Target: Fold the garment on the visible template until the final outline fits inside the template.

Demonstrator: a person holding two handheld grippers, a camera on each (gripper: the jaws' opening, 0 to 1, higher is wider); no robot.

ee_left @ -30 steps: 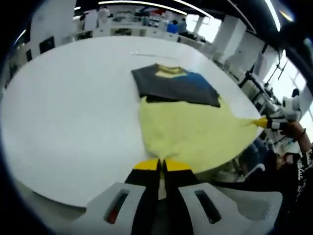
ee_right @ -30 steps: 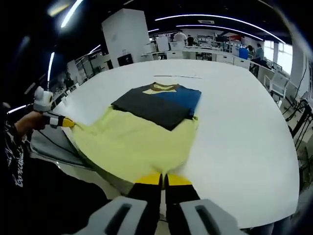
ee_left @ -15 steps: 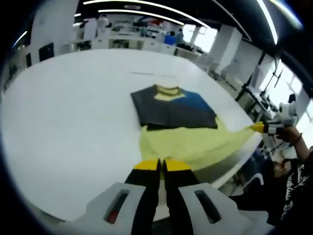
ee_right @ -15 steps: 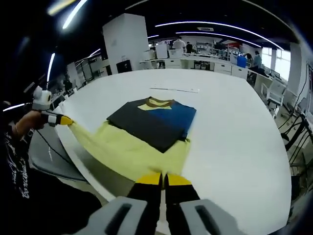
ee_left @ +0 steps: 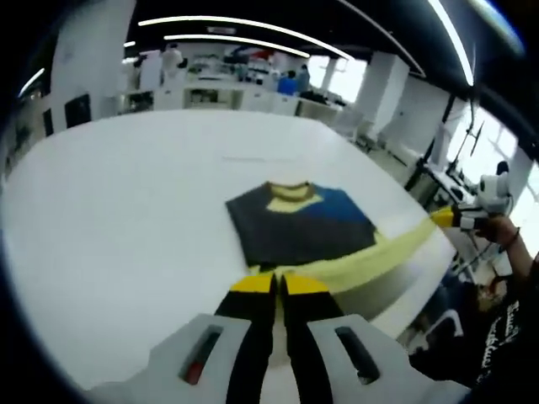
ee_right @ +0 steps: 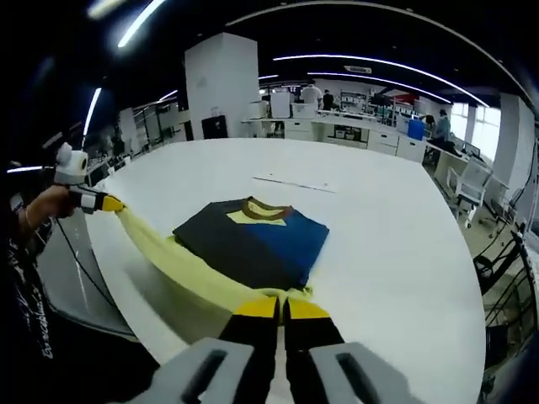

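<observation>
A: Item 1, left gripper view. What was logged?

B: The left gripper [ee_left: 279,284], yellow-tipped jaws pressed together on the near hem of the garment [ee_left: 299,223]. The garment lay near the middle of the white table [ee_left: 109,210], its dark grey and blue upper part flat, collar away from the camera. The yellow lower part [ee_left: 370,261] was lifted off the table and stretched as a narrow band toward the right.

A: Anything this view gave that the other did not?

B: The right gripper [ee_left: 459,217] seen from outside, at the far end of the band beyond the table edge, held by a hand [ee_left: 498,225]. Its jaws looked shut on the yellow cloth, though small and blurred.

A: Item 2, right gripper view.

B: The right gripper [ee_right: 280,309], jaws closed on the yellow hem. The garment [ee_right: 253,240] showed 2 tones clearly, blue on the right half, dark grey on the left, with a brown-edged collar. The yellow band [ee_right: 168,261] ran left to the left gripper [ee_right: 99,202], held in a hand [ee_right: 46,206] off the table's edge [ee_right: 126,286].

A: Unique to this view?

B: A thin line [ee_right: 290,183] on the table beyond the collar; it was too faint to identify.

A: Hidden or unclear?

B: No template outline could be made out in either view. The pinched cloth between each view's own jaws was mostly covered by the tips. Background benches and people were blurred.
</observation>
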